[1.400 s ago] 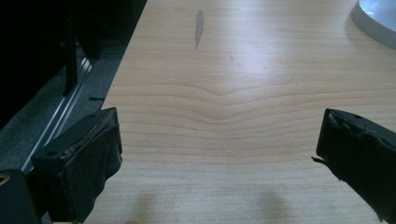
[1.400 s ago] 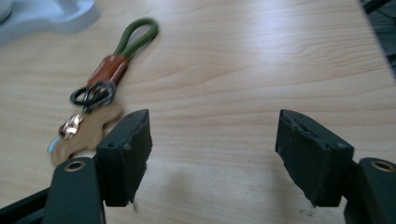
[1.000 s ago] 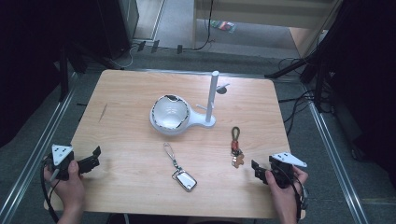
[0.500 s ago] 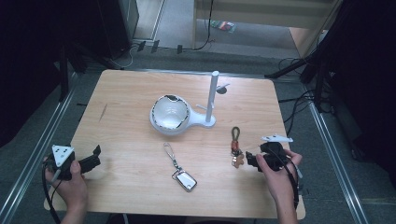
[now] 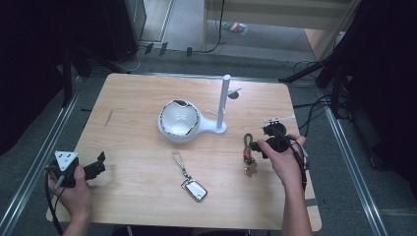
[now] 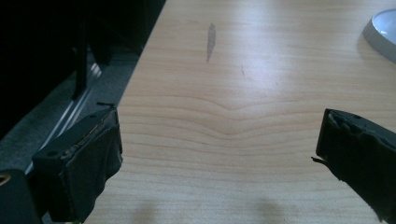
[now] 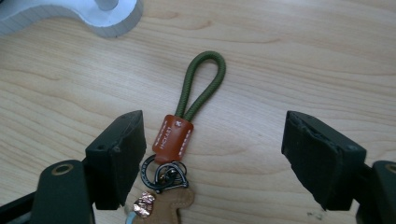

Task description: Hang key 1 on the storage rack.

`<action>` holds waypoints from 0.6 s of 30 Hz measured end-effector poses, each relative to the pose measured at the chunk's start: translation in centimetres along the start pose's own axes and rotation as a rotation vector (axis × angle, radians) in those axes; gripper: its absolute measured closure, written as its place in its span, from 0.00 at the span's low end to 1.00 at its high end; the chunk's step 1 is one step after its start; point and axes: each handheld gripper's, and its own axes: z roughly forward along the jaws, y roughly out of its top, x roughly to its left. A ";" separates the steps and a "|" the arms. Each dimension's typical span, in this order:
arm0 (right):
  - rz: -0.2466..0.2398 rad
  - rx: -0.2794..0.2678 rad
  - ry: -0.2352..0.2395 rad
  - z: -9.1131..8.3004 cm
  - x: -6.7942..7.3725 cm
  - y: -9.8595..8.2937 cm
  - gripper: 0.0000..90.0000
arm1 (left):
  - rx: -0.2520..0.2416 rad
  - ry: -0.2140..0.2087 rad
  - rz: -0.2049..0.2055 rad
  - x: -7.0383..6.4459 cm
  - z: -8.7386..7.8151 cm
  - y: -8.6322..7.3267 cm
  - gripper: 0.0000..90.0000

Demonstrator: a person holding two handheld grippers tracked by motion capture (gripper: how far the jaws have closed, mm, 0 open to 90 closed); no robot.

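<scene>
Down at the right side of the bench (image 5: 137, 98), the right gripper (image 7: 212, 154) hangs over the green-cord keychain (image 7: 187, 126) with its jaws spread wide and gripping nothing. In the right gripper view the keychain lies flat on the wood between the two jaws but off centre: its brown leather tab sits just beside the jaw at the left of that view, while the other jaw stands well apart from it. The green loop points away from the gripper toward the white stand (image 7: 70, 14), whose base is cut off by the top edge. Below the tab, the dark metal ring and a tan leather charm run out of the bottom of the view, so their full shape cannot be made out. In the high view the hand covers much of the right gripper (image 5: 258, 146). The left gripper (image 6: 219, 149) rests near the bench's left edge, jaws released over bare wood.
</scene>
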 end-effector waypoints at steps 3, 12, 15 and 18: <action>-0.011 0.022 0.005 0.8 0.2 0.3 0.28 | 0.007 0.000 0.025 -0.2 0.1 0.0 0.01; 0.046 0.071 0.040 2.2 0.1 0.0 0.24 | 0.029 -0.005 0.053 -0.5 0.4 0.2 0.01; 0.092 0.054 0.031 2.5 -0.4 -0.4 0.39 | 0.032 -0.011 0.049 -0.5 0.4 0.2 0.01; 0.094 0.054 0.057 2.7 -0.3 -0.6 0.39 | 0.035 -0.016 0.055 -0.5 0.5 0.2 0.01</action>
